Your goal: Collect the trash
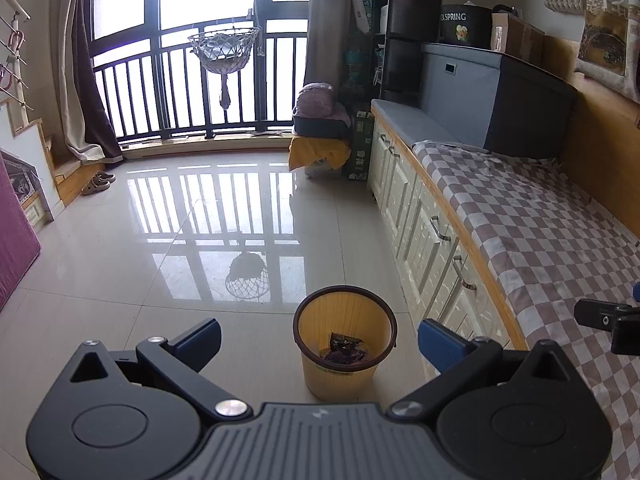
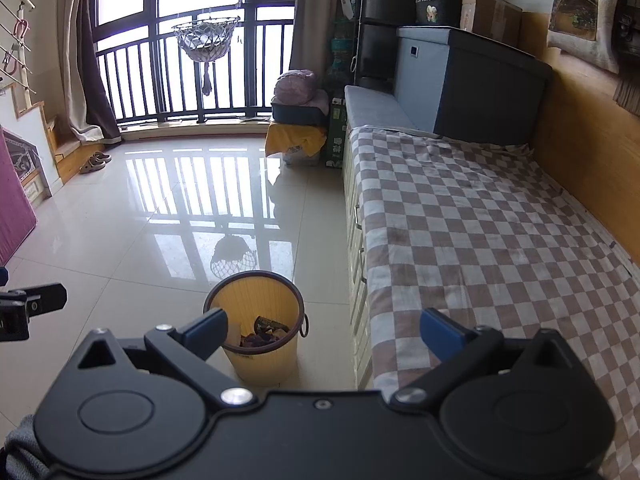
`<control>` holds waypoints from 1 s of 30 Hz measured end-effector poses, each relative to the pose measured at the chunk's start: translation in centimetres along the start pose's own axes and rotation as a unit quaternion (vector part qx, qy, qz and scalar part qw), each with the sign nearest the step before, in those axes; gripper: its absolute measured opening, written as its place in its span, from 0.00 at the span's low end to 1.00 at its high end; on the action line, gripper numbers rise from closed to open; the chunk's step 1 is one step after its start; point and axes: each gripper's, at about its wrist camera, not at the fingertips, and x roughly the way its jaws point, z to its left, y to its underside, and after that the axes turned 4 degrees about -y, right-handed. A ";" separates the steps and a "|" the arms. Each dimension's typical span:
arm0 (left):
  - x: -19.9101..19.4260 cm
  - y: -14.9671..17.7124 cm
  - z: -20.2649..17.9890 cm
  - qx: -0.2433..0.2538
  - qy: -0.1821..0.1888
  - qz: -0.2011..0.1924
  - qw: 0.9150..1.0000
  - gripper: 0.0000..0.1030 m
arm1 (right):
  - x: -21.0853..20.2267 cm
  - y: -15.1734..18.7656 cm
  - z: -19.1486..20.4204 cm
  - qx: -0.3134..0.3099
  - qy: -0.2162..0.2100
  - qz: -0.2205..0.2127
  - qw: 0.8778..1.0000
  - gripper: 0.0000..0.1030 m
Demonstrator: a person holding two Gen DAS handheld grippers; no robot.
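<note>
Both tongs (image 1: pixel 319 338) (image 2: pixel 324 330) spread apart, empty, round ribbed yellow bin (image 1: pixel 345 344), crinkled wrappers (image 1: pixel 345 349) inside

"SPRING" on the round black box (image 2: pixel 436 4).

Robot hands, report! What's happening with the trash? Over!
Left gripper open, empty. Right gripper open, empty. Yellow bin on floor beside bench, wrappers inside. Nothing in the way.
</note>
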 end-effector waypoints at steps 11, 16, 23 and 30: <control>0.1 0.1 -0.1 0.000 0.000 0.000 1.000 1.00 | 0.1 0.1 -0.2 0.001 0.000 0.001 1.000 1.00; 0.1 0.2 -0.2 0.000 0.000 0.000 1.000 1.00 | 0.1 0.0 -0.2 0.001 -0.001 0.000 1.000 1.00; 0.1 0.2 -0.2 -0.001 0.000 -0.001 1.000 1.00 | 0.1 0.0 -0.2 0.001 -0.001 0.000 1.000 1.00; 0.1 0.2 -0.3 0.000 0.000 0.000 1.000 1.00 | 0.1 0.0 -0.2 0.001 -0.001 0.001 1.000 1.00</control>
